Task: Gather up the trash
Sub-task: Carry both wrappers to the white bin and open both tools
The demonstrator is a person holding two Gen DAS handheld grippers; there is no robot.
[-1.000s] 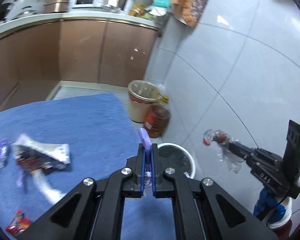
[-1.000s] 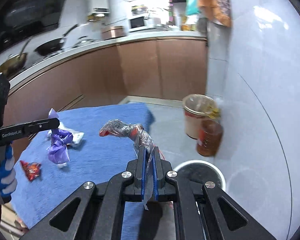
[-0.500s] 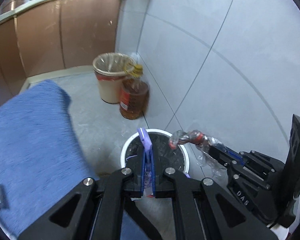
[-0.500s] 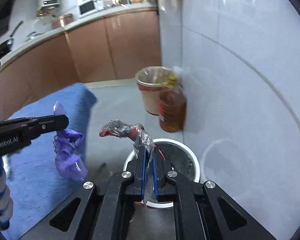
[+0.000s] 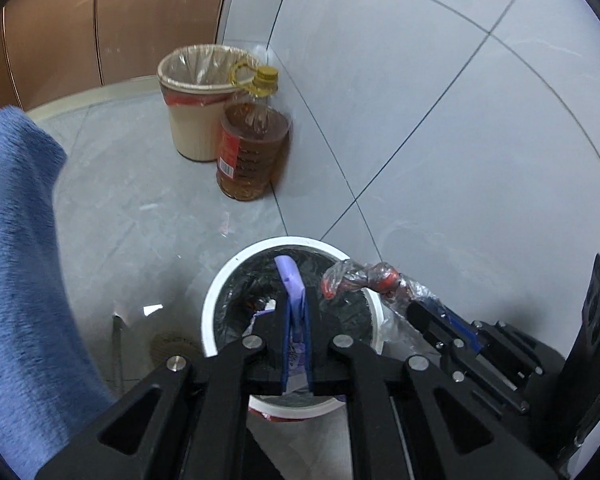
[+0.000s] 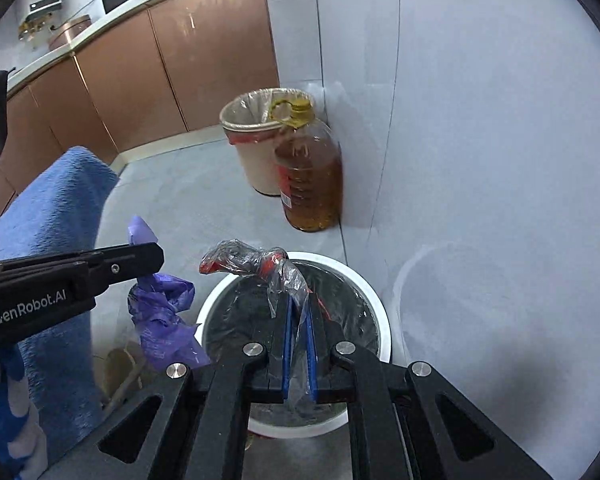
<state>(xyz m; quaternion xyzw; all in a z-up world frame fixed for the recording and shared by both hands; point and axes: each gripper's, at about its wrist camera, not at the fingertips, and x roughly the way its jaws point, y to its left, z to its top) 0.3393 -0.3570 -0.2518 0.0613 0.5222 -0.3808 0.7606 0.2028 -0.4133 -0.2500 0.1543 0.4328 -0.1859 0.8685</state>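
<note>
- Left wrist view: my left gripper (image 5: pixel 296 322) pinches a purple wrapper (image 5: pixel 290 280) above the black-lined white bin (image 5: pixel 220 292). My right gripper (image 5: pixel 416 308), right of the rim, holds a clear wrapper (image 5: pixel 360 278).
- Right wrist view: my right gripper (image 6: pixel 298 320) is clamped on the clear wrapper (image 6: pixel 256 262) above the bin (image 6: pixel 380 320); the purple wrapper (image 6: pixel 160 304) hangs left of its rim.
- Step: dropping. Next: spread both jaws above the opening.
- Change: a second ago, table litter filled view; now the bin does.
</note>
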